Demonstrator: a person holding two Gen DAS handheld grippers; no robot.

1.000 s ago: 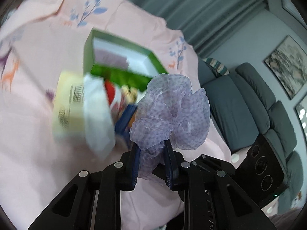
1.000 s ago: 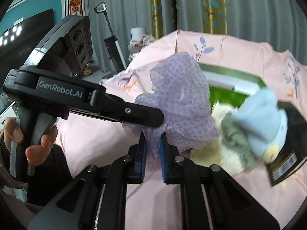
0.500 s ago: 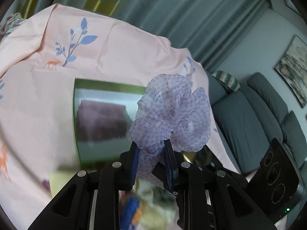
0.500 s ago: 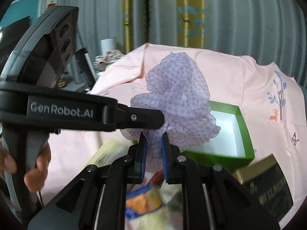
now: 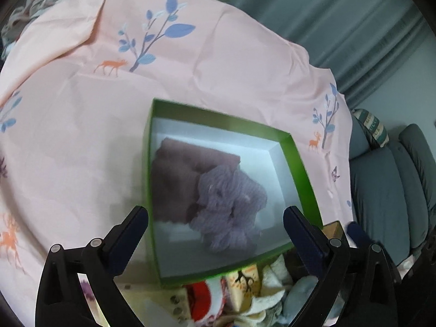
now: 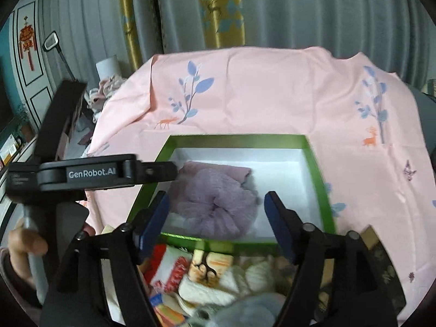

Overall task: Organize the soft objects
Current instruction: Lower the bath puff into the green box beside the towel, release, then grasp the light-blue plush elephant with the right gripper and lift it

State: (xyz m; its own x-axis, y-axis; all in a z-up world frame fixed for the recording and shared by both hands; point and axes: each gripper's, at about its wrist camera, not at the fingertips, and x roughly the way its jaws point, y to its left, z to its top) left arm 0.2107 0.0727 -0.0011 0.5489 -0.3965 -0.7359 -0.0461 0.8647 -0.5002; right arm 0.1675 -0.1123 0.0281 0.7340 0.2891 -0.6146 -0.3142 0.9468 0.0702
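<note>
A lilac dotted scrunchie [image 5: 229, 207] [image 6: 218, 207] lies loose inside the green box [image 5: 299, 160] [image 6: 318, 174], partly on a folded mauve cloth [image 5: 177, 179] [image 6: 215, 170]. Above the box's near side, my left gripper [image 5: 215, 218] has its jaws opening wide, nothing pressed between them. My right gripper [image 6: 216, 204] hovers over the same box with its jaws opening too, the scrunchie seen between them but free. The left gripper's body [image 6: 90, 174] crosses the right wrist view from the left, held by a hand [image 6: 24, 245].
A heap of soft things [image 6: 223, 280] [image 5: 245, 294] lies in front of the box: cream knit, red-and-white cloth, a pale blue plush. A dark printed box [image 6: 381, 272] sits at the right. Pink printed sheet [image 5: 81, 136] covers the table; a grey sofa [image 5: 387, 185] stands beyond.
Both grippers carried the scrunchie from over the heap to above the green box, then let go; their jaws spread and the scrunchie dropped into the box.
</note>
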